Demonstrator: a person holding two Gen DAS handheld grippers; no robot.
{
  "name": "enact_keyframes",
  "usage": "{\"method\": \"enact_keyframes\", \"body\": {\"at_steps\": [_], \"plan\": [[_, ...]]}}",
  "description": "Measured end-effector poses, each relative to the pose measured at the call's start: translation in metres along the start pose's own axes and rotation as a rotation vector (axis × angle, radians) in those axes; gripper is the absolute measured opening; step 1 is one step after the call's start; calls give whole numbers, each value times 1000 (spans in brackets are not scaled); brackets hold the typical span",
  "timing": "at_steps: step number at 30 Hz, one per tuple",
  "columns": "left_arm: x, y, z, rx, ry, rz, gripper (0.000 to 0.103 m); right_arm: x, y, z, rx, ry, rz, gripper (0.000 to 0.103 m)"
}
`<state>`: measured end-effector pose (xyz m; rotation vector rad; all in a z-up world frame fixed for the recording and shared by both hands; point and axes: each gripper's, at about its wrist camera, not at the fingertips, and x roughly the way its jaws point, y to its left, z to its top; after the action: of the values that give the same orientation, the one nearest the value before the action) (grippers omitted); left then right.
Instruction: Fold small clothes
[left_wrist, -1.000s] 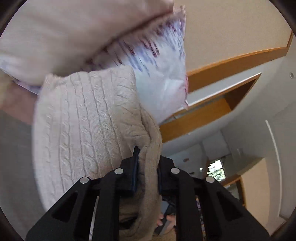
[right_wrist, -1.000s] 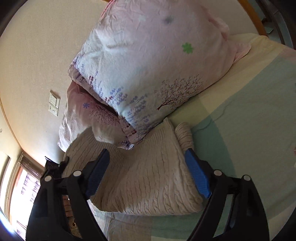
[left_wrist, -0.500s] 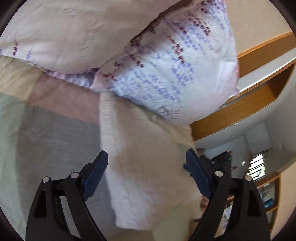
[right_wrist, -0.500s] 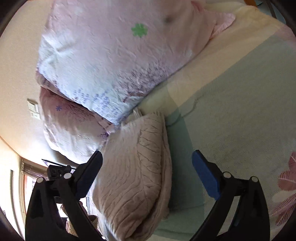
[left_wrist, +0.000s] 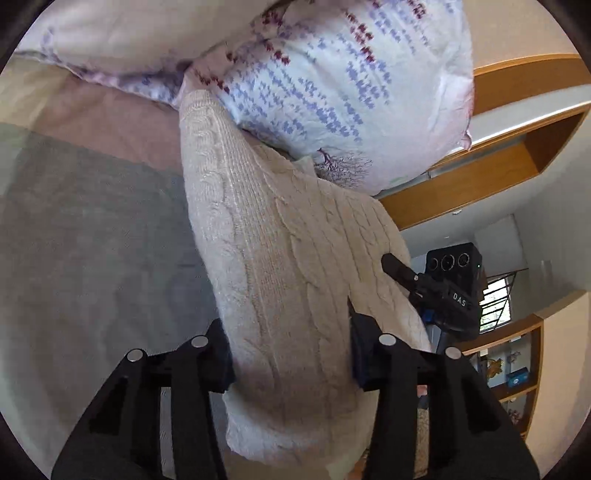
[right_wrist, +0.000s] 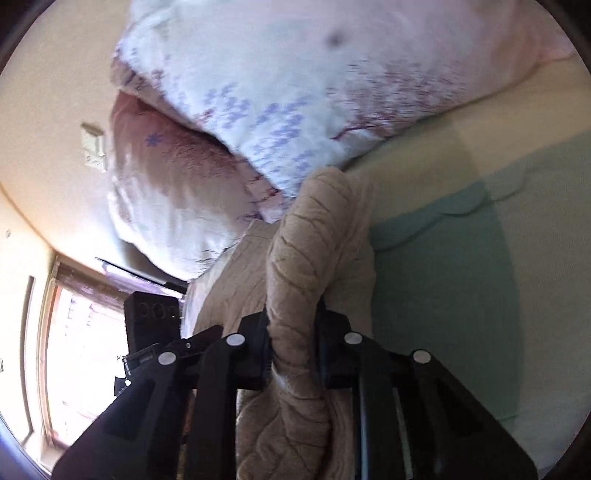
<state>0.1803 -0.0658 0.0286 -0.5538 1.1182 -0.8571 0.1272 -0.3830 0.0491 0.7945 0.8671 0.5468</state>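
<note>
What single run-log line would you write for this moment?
phase: gripping folded sweater | left gripper: jaws around sweater | right gripper: shut on sweater edge | sweater: on bed, against pillows

White letters "DAS" are printed on the black body of the right tool (left_wrist: 448, 295), seen from the left wrist camera. Small boxes on a distant shelf (left_wrist: 517, 376) may carry print, too small to read.
</note>
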Motion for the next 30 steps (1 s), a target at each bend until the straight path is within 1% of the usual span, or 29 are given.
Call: {"method": "enact_keyframes", "body": {"at_steps": [1, 2, 3, 4, 5, 6, 7, 8, 9, 10, 11, 12, 13, 14, 16, 17, 18, 19, 20, 21, 22, 23, 24, 25, 26, 27, 28, 29, 30], "plan": [[-15, -4, -4, 20, -14, 14, 47, 10, 12, -2, -33, 6, 10, 18], [-29, 1, -7, 19, -25, 27, 48, 23, 23, -4, -75, 17, -1, 18], [-40, 8, -10, 14, -37, 69, 52, 38, 32, -6, -121, 30, -43, 18], [-45, 15, -10, 28, -43, 136, 55, 57, 36, -8, -157, 53, -108, 21], [-46, 21, -9, 52, -44, 228, 60, 75, 37, -10, -177, 85, -189, 23], [-47, 29, -10, 55, -47, 302, 60, 86, 34, -11, -168, 110, -246, 30], [-51, 36, -14, 28, -60, 303, 61, 90, 27, -11, -128, 116, -254, 39], [-60, 39, -20, 9, -90, 269, 62, 85, 20, -12, -84, 98, -217, 40], [-68, 36, -25, 28, -123, 280, 64, 79, 14, -12, -39, 73, -177, 50], [-78, 27, -31, 78, -163, 326, 67, 73, 11, -10, -12, 45, -168, 65], [-87, 18, -36, 123, -208, 377, 76, 69, 10, -10, -12, 9, -173, 63], [-95, 9, -44, 159, -253, 417, 82, 70, 11, -10, -41, -4, -190, 20], [-94, -1, -45, 179, -281, 438, 83, 73, 11, -8, -50, -13, -258, 9], [-97, -7, -53, 194, -293, 443, 83, 74, 8, -5, -52, -42, -313, 8], [-98, -14, -63, 202, -292, 438, 83, 77, 5, 4, -53, -86, -400, 7], [-94, -19, -66, 205, -287, 442, 83, 73, 2, 8, -51, -97, -405, 8], [-93, -21, -72, 211, -279, 458, 84, 67, 7, 8, -43, -106, -388, 10], [-91, -22, -77, 223, -268, 491, 84, 58, 14, 6, -37, -108, -370, 17], [-88, -23, -80, 231, -263, 531, 86, 44, 23, -1, -48, -115, -339, 20], [-87, -22, -86, 238, -258, 568, 88, 29, 32, -11, -79, -124, -290, 33], [-87, -21, -92, 245, -252, 588, 89, 17, 45, -21, -113, -136, -239, 54], [-86, -20, -96, 245, -244, 602, 91, 6, 58, -33, -142, -138, -182, 62], [-82, -20, -99, 239, -232, 616, 92, 0, 67, -44, -166, -116, -122, 69], [-80, -18, -102, 227, -222, 624, 92, 0, 75, -54, -187, -90, -80, 69], [-77, -18, -104, 214, -214, 629, 96, 1, 83, -62, -213, -68, -44, 69], [-73, -18, -106, 206, -208, 625, 97, 10, 86, -67, -219, -36, -22, 70], [-70, -18, -107, 203, -202, 618, 97, 21, 81, -71, -191, 8, -32, 72], [-66, -19, -108, 198, -196, 618, 97, 41, 73, -70, -159, 41, -90, 73], [-63, -19, -109, 190, -190, 627, 101, 59, 60, -68, -140, 66, -200, 72]]}}
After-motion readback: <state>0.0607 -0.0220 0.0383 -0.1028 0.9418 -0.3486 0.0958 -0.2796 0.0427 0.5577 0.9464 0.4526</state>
